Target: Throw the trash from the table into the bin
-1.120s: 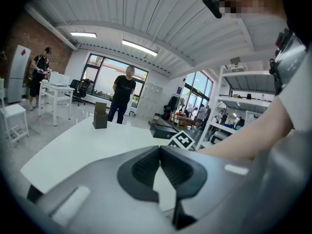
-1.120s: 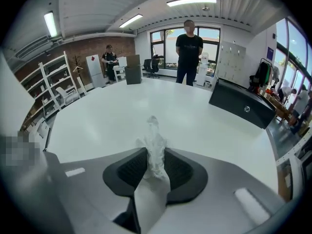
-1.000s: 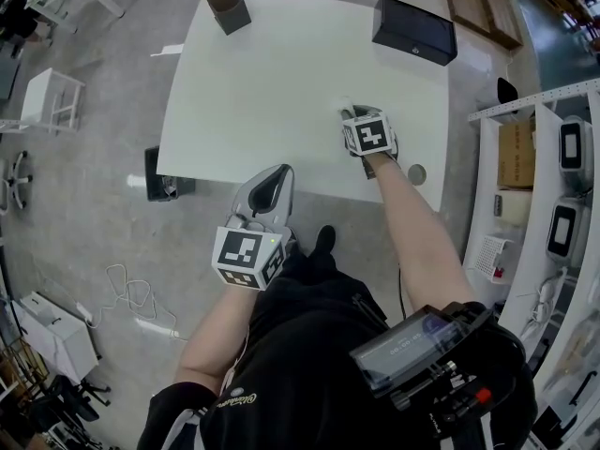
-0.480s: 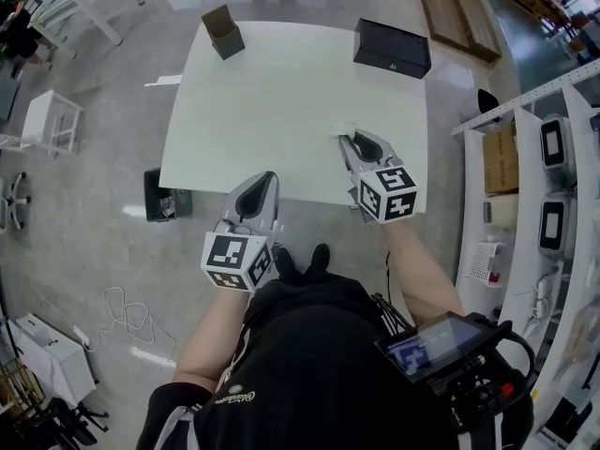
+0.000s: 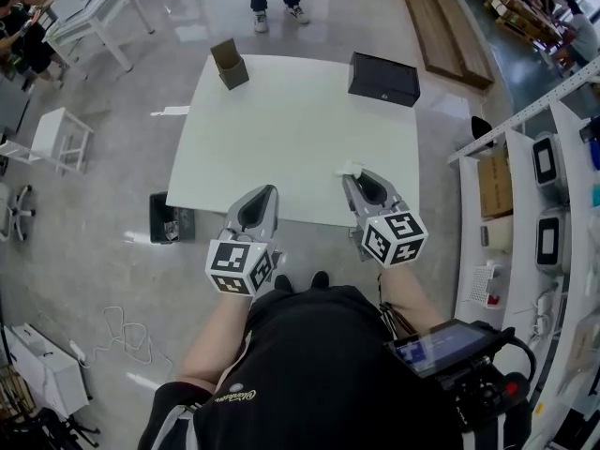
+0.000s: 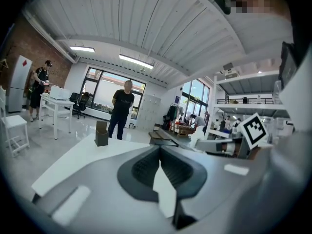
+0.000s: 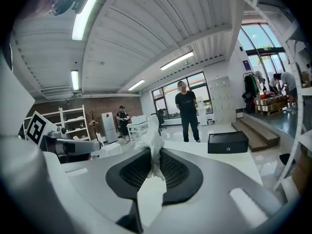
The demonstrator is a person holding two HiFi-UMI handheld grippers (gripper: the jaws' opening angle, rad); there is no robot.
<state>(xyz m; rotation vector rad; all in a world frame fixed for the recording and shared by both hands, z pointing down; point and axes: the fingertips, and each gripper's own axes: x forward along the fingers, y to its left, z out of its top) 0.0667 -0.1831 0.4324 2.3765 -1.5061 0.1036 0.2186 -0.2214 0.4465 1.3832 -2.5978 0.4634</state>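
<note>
Okay, crumpled white tissue (image 5: 350,168) is pinched in your right gripper (image 5: 355,178): jaws clamped on its lower part, top tuft poking up past the tips. It looks lifted clear of the white table (image 5: 281,129), over the near-right part, about 5 o'clock of the tabletop. Left gripper (image 5: 266,193) is clenched on nothing, at 9 o'clock of the right one. The likely bin (image 5: 170,219) is the dark container on the floor by the table's near-left corner, between 8 and 9 o'clock from the tissue, well apart. Step in hand reads as carry-to-bin. Keep the clamp firm, swing across past the left gripper, and get the tips right over the opening before releasing, since a light tissue may drift. Black box (image 5: 383,79) at 1 o'clock and brown cardboard box (image 5: 230,64) at 11 o'clock don't look like trash, so leave them.
</note>
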